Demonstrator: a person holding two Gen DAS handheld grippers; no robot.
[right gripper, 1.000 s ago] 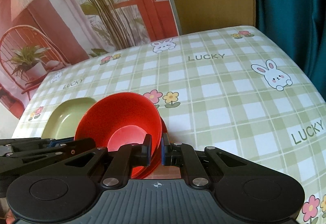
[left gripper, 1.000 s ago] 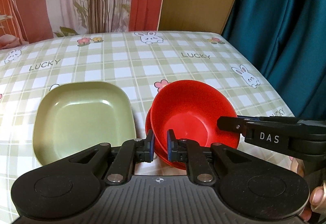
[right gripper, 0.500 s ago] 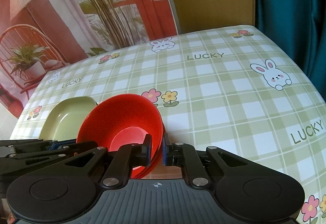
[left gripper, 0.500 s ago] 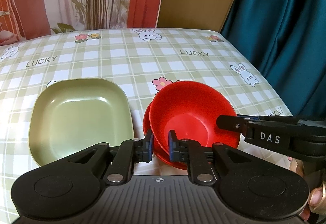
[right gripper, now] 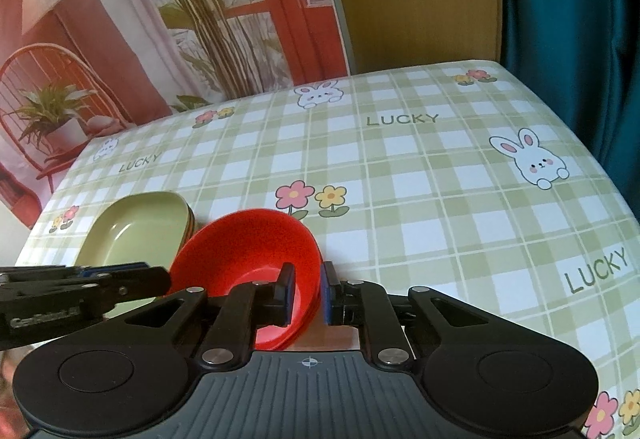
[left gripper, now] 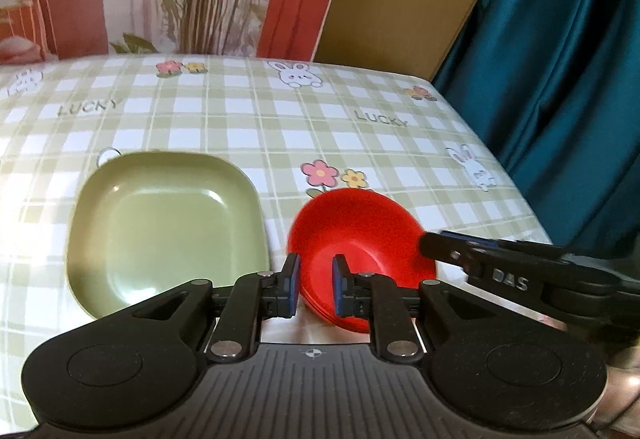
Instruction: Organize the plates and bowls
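Observation:
A stack of red bowls (left gripper: 360,235) sits on the checked tablecloth, right of a stack of green square plates (left gripper: 164,227). My left gripper (left gripper: 314,289) has its jaws slightly parted astride the near left rim of the red bowls. My right gripper (right gripper: 306,293) straddles the bowls' (right gripper: 248,255) right rim with a small gap between its fingers. The green plates (right gripper: 136,227) lie left of the bowls in the right wrist view. The right gripper's fingers (left gripper: 460,251) show at the bowls' right edge in the left wrist view.
The table (right gripper: 440,199) carries a green checked cloth with rabbits, flowers and "LUCKY" print. A teal curtain (left gripper: 560,79) hangs past the right edge. A printed backdrop (right gripper: 160,19) and a brown panel stand behind the far edge.
Both grippers have opened a little around the red bowls' rims and pulled back slightly. The bowls now sit lower and more level on the table.

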